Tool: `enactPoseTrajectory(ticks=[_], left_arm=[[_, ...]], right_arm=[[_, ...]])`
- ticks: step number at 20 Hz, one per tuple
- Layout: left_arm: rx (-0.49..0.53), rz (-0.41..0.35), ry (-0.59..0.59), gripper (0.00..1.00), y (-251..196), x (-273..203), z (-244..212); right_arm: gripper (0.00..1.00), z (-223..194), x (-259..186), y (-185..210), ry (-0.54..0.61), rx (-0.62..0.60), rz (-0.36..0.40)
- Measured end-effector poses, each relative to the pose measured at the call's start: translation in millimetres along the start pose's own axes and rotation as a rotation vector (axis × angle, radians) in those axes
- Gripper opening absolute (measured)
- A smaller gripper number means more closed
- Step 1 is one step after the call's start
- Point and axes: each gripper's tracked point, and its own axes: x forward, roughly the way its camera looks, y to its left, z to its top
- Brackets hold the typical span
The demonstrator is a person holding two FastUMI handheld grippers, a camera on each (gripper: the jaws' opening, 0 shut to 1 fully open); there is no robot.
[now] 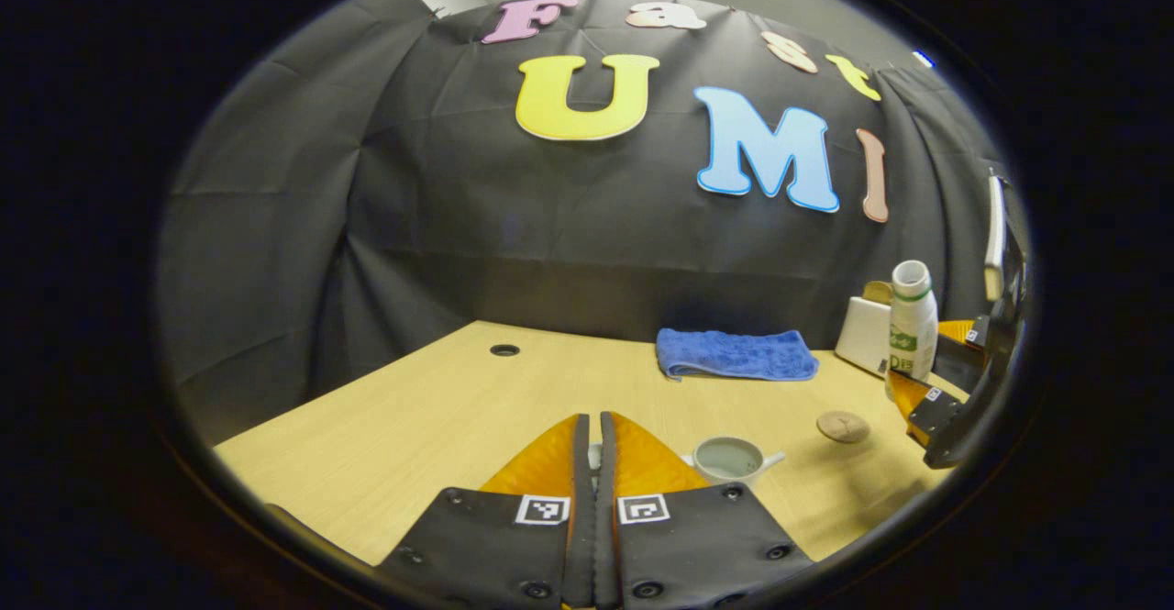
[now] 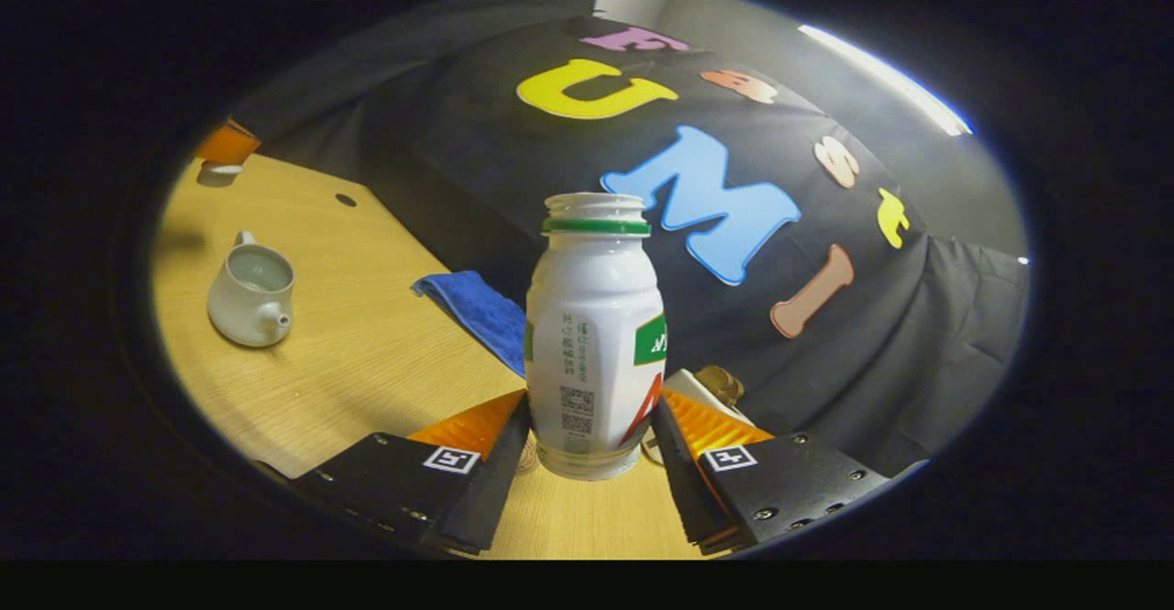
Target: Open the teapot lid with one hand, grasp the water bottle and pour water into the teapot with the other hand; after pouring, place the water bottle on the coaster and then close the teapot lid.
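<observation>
White plastic water bottle (image 2: 594, 335) stands between our right gripper (image 2: 592, 449) fingers, seemingly clamped low; light, slick, squashable. Left gripper (image 1: 593, 463) fingers pinched together, lid hidden.

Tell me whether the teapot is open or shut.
Open: the teapot has no lid on, and its hollow inside shows from above. The same bare mouth appears in the left gripper view.

We see a pale wood-grain table (image 2: 367, 353) with a matt, smooth top. The teapot (image 2: 249, 296) looks like glazed ceramic with a soft sheen. The water bottle (image 2: 594, 344) is glossy white plastic. The blue towel (image 1: 736, 355) is fuzzy cloth, and the round coaster (image 1: 843, 426) looks rough and matt.
</observation>
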Motion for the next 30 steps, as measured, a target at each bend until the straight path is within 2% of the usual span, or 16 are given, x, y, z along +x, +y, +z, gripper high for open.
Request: enactPoseTrajectory(ticks=[4, 5, 6, 8, 9, 11, 14, 16, 18, 20, 21, 24, 25, 26, 27, 30], left_arm=[[-0.004, 0.008, 0.003, 0.10, 7, 1, 0], [-0.006, 0.010, 0.003, 0.05, 9, 0, -2], [-0.009, 0.012, 0.003, 0.10, 9, 0, -3], [-0.014, 0.014, 0.007, 0.10, 12, 0, -4], [-0.016, 0.015, 0.008, 0.05, 13, -1, -5], [-0.016, 0.017, 0.010, 0.10, 14, 1, -6], [-0.016, 0.018, 0.011, 0.10, 14, 0, -8], [-0.016, 0.019, 0.011, 0.05, 15, 1, -9], [-0.017, 0.022, 0.011, 0.10, 18, 0, -8], [-0.017, 0.023, 0.013, 0.10, 18, 1, -9], [-0.017, 0.024, 0.013, 0.05, 19, 1, -11], [-0.022, 0.028, 0.013, 0.05, 21, 0, -11], [-0.023, 0.029, 0.013, 0.10, 22, 1, -11], [-0.024, 0.030, 0.014, 0.05, 23, 1, -12], [-0.025, 0.031, 0.014, 0.10, 23, 2, -12], [-0.026, 0.033, 0.014, 0.10, 24, 3, -13]], right_arm=[[0.74, 13, 7, 17, -0.031, -0.139, 0.033], [0.74, 15, 6, 22, -0.040, -0.167, 0.041], [0.74, 18, 8, 26, -0.049, -0.192, 0.052], [0.74, 23, 10, 33, -0.065, -0.251, 0.064], [0.74, 27, 11, 35, -0.076, -0.285, 0.066], [0.74, 33, 9, 42, -0.103, -0.350, 0.071], [0.74, 39, 10, 55, -0.135, -0.437, 0.097], [0.74, 40, 11, 59, -0.148, -0.481, 0.102], [0.74, 39, 11, 59, -0.154, -0.528, 0.096], [0.74, 40, 11, 60, -0.160, -0.575, 0.090], [0.74, 40, 11, 60, -0.165, -0.595, 0.087], [0.74, 43, 13, 56, -0.179, -0.663, 0.064], [0.74, 43, 13, 57, -0.180, -0.678, 0.064], [0.74, 42, 13, 57, -0.180, -0.690, 0.067], [0.74, 44, 15, 56, -0.182, -0.705, 0.068], [0.74, 46, 14, 58, -0.195, -0.733, 0.074]])
